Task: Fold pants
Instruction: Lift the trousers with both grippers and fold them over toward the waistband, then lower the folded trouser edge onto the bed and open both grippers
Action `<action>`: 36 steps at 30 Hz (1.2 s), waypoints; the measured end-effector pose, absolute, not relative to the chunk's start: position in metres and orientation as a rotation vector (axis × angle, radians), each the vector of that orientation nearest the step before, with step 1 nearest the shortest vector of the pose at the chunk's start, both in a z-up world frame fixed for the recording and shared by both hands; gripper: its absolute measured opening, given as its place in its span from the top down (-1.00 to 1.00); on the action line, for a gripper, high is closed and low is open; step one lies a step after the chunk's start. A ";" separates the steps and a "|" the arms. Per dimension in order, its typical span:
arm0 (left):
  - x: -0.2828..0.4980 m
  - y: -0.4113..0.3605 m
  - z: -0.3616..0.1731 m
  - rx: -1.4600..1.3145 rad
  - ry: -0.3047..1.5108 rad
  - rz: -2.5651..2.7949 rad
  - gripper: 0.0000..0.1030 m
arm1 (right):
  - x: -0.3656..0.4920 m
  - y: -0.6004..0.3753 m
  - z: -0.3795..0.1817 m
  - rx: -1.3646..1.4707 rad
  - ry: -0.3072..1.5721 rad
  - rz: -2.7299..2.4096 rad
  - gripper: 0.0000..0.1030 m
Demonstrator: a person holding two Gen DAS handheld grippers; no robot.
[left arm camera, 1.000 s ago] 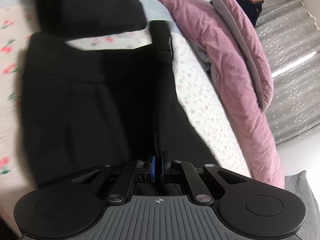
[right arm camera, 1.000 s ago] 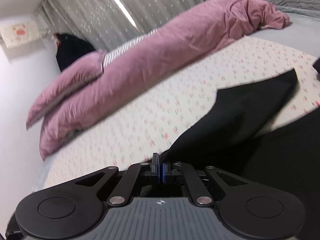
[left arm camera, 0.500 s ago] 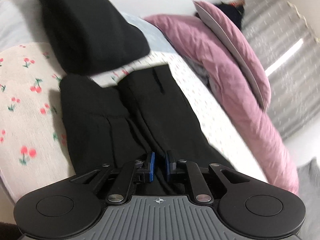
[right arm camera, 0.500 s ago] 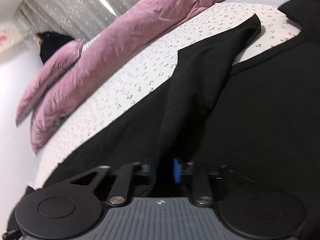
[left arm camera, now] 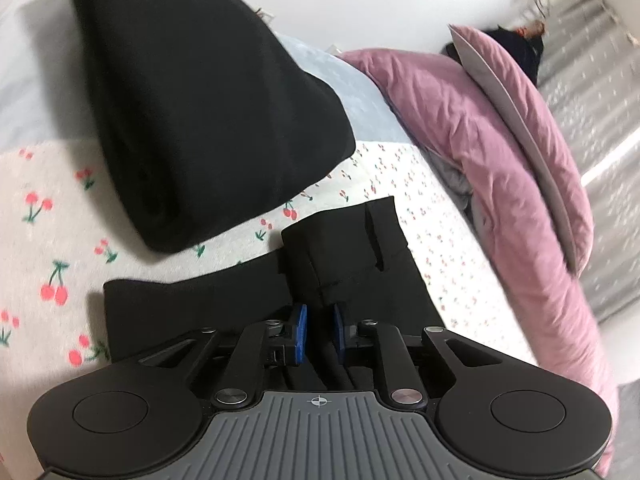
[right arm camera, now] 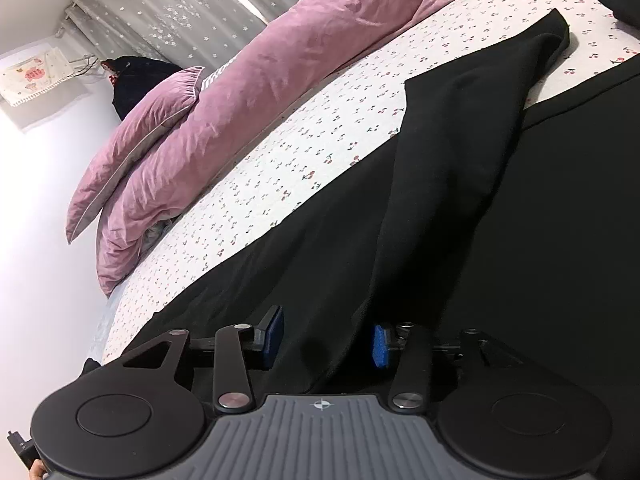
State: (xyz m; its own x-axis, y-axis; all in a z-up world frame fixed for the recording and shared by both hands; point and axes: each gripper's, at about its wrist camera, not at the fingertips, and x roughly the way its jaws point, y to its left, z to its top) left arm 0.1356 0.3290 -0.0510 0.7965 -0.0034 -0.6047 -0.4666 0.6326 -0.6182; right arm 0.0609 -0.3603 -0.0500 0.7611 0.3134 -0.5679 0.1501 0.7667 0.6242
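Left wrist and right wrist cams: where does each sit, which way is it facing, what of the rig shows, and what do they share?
Left wrist: on the left gripper, looking along its fingers over the black pants toward a black folded stack; jaws slightly apart.
Right wrist: on the right gripper, low over the pants, facing the curtain; jaws wide apart.
Shared: pants, cherry-print sheet, pink duvet, pillow.
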 end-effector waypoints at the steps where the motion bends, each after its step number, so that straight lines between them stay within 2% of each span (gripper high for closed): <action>1: 0.135 0.330 -0.051 -0.848 0.610 0.284 0.69 | 0.061 -0.360 -0.050 0.702 0.715 0.099 0.05; 4: 0.137 0.329 -0.054 -0.848 0.603 0.283 0.66 | 0.062 -0.357 -0.049 0.675 0.709 0.114 -0.04; 5: 0.141 0.329 -0.054 -0.853 0.597 0.282 0.59 | 0.064 -0.356 -0.049 0.662 0.706 0.116 -0.05; 6: 0.142 0.329 -0.055 -0.858 0.585 0.278 0.56 | 0.064 -0.354 -0.049 0.648 0.702 0.114 -0.05; 7: 0.144 0.329 -0.056 -0.857 0.578 0.280 0.55 | 0.066 -0.351 -0.049 0.625 0.699 0.108 0.04; 8: 0.146 0.326 -0.056 -0.844 0.576 0.286 0.57 | 0.068 -0.349 -0.048 0.597 0.700 0.098 0.43; 9: 0.148 0.323 -0.055 -0.816 0.577 0.290 0.69 | 0.071 -0.347 -0.049 0.564 0.708 0.087 0.73; 10: 0.149 0.319 -0.052 -0.769 0.584 0.306 0.76 | 0.072 -0.346 -0.049 0.552 0.710 0.081 0.89; 18: 0.106 0.304 -0.019 -0.690 0.473 0.299 0.83 | 0.045 -0.346 -0.005 0.476 0.584 0.091 0.90; 28: 0.049 0.300 0.011 -0.577 0.521 0.307 0.82 | 0.016 -0.350 0.016 0.414 0.638 0.095 0.91; 36: 0.020 0.314 -0.006 -0.568 0.633 0.315 0.81 | -0.007 -0.349 0.000 0.409 0.740 0.092 0.91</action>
State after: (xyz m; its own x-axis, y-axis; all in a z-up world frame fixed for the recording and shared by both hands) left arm 0.0201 0.3142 -0.0064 0.7669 0.1057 -0.6330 -0.4410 0.8034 -0.4001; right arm -0.0066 -0.3489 0.0002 0.7384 0.2232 -0.6364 0.0613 0.9175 0.3929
